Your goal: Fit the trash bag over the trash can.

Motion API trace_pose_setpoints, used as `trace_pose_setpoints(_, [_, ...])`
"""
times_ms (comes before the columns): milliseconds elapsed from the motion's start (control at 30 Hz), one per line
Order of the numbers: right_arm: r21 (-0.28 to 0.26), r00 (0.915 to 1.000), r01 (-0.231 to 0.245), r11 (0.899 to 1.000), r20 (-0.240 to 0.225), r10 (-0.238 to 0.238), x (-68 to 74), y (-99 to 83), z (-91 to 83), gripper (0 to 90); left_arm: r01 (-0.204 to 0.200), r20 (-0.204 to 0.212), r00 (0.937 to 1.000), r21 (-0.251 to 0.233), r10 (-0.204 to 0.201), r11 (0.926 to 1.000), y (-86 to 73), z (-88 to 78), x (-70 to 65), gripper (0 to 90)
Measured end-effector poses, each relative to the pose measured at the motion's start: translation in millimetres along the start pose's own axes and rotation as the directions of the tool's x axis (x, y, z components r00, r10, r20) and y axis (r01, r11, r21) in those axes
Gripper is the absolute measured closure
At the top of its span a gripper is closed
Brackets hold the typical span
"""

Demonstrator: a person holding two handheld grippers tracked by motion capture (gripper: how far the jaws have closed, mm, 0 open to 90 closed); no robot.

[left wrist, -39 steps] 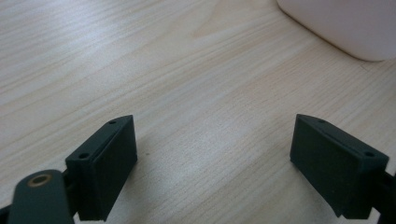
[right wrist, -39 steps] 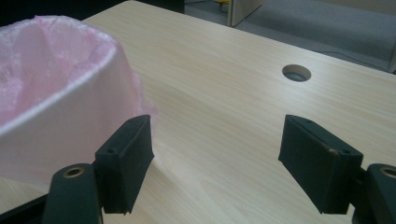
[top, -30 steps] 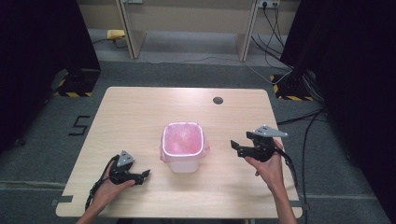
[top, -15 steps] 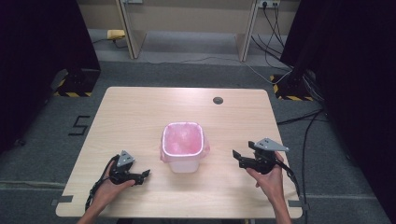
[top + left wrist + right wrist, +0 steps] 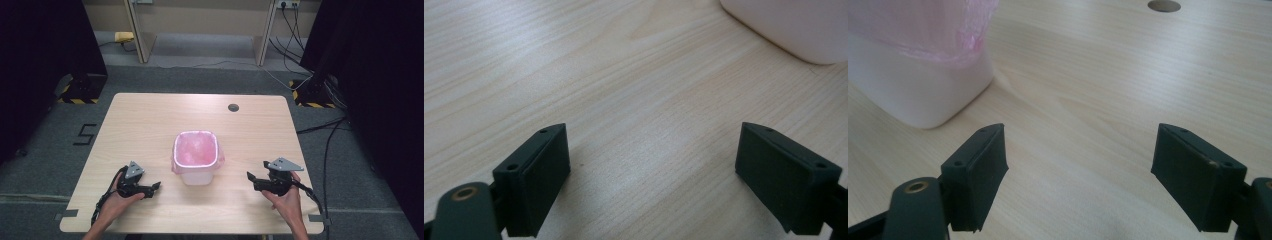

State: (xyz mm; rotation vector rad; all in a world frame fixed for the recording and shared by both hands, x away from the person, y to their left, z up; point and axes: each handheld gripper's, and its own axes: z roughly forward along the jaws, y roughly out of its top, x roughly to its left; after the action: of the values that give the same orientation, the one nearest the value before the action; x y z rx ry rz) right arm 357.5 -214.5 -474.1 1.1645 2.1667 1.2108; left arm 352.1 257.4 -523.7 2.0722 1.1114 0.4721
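A small white bin [image 5: 196, 172] lined with a pink bag [image 5: 195, 149] stands upright near the middle of the wooden table [image 5: 150, 120], slightly toward the person's side. The bag's edge is folded over the bin's rim and hangs a little way down the outer walls. The left gripper [image 5: 156, 186] lies low at the table's near left, held in the person's left hand [image 5: 116, 200], its jaws pointing right toward the bin and apart from it. In the left gripper view the two black jaws stand wide apart with only bare table between them, and the bin's lower white wall shows at the top right corner, not touched. The right gripper [image 5: 250, 176] sits at the near right, held in the right hand [image 5: 285, 197], jaws pointing left toward the bin, also clear of it. In the right gripper view its jaws are likewise spread wide with nothing between them; the bin with its pink liner stands at the upper left, beyond the left jaw. A round cable hole [image 5: 233, 107] lies in the table's far part, well apart from the bin. A cable trails from each gripper toward the table's near edge.
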Motion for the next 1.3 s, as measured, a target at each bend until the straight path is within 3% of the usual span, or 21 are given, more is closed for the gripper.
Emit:
trace_pose_setpoints(233, [0.032,1.0,-0.006,0.999,0.0,0.006,1.9,-9.3,0.8,22.0,0.0,-0.001,1.0,0.0,0.0,1.0,0.0,0.0,0.0,13.3])
trace_pose_setpoints(433, [0.08,0.9997,0.022,0.997,-0.009,-0.022,7.6,-16.2,2.1,21.2,0.0,-0.001,1.0,0.0,0.0,1.0,0.0,0.0,0.0,13.3])
trace_pose_setpoints(667, [0.12,0.9996,-0.019,0.993,-0.016,0.021,5.4,-28.7,2.5,21.3,0.0,-0.001,1.0,0.0,0.0,1.0,0.0,0.0,-0.1,13.4])
trace_pose_setpoints(800, [0.207,0.9991,-0.04,0.977,-0.003,0.041,3.7,-40.8,3.4,20.1,0.0,-0.001,1.0,0.0,0.0,1.0,0.0,0.0,-0.1,13.3])
trace_pose_setpoints(833, [0.207,0.9991,-0.04,0.977,-0.003,0.041,3.7,-40.8,3.4,20.1,0.0,-0.001,1.0,0.0,0.0,1.0,0.0,0.0,-0.1,13.3])
trace_pose_setpoints(867, [0.18,0.9996,0.025,0.983,0.011,-0.027,5.3,-47.2,3.7,18.5,0.0,-0.001,1.0,0.0,0.0,1.0,0.0,0.0,-0.1,13.3])
trace_pose_setpoints(933, [0.183,0.9981,0.057,0.982,0.012,-0.06,7.1,-48.4,4.3,17.0,0.002,-0.001,1.0,-0.002,-0.002,1.0,0.0,0.1,-0.2,13.3])
trace_pose_setpoints(1300, [0.184,0.9979,0.059,0.981,0.015,-0.063,7.6,-47.7,6.2,14.9,0.001,-0.001,1.0,-0.001,-0.001,1.0,-0.1,0.0,-0.2,13.3])
